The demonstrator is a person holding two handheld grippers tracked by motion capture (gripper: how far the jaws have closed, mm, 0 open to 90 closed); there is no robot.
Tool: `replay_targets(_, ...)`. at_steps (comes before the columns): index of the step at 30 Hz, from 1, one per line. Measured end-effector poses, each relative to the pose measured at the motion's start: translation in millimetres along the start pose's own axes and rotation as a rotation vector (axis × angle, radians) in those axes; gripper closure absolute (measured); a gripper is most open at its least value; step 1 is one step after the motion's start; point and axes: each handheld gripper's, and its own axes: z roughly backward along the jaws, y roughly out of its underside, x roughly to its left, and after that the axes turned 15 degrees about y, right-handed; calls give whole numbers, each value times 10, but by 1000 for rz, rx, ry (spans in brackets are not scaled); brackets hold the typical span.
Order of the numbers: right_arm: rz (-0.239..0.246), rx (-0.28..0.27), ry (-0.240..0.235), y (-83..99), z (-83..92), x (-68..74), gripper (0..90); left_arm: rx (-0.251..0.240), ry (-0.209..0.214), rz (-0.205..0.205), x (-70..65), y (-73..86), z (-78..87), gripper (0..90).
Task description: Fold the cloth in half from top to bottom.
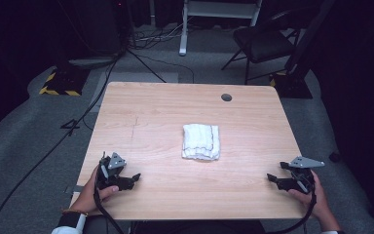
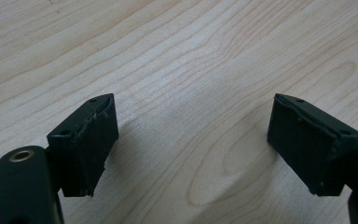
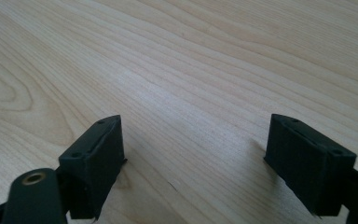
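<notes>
I hold my left tongs point(image 1: 135, 177) low over the near left corner of the table point(image 1: 151, 112), their jaws standing well apart with nothing but bare wood grain between them. My right tongs point(image 1: 271, 178) mirror them at the near right corner, jaws equally wide and empty, tips turned inward toward the middle. I judge this a resting stance: both tools sit wide of the work so that the space ahead stays open and neither crowds the other.

The folded white cloth point(image 1: 201, 141) lies ahead of both tongs and between them, somewhat nearer the right pair, well apart from either. It sits flat on the wood as a tidy rectangle with a dark stitched line along its edges, square to the table, which leaves its near edge facing me.

With jaws already spread, either pair could come in and take an edge without first having to open.
</notes>
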Motion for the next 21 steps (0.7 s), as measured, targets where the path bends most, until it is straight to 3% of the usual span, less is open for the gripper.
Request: replay_targets(21,1,0,-1,1,1,-3,195,2,2,3,-1,1,1,165)
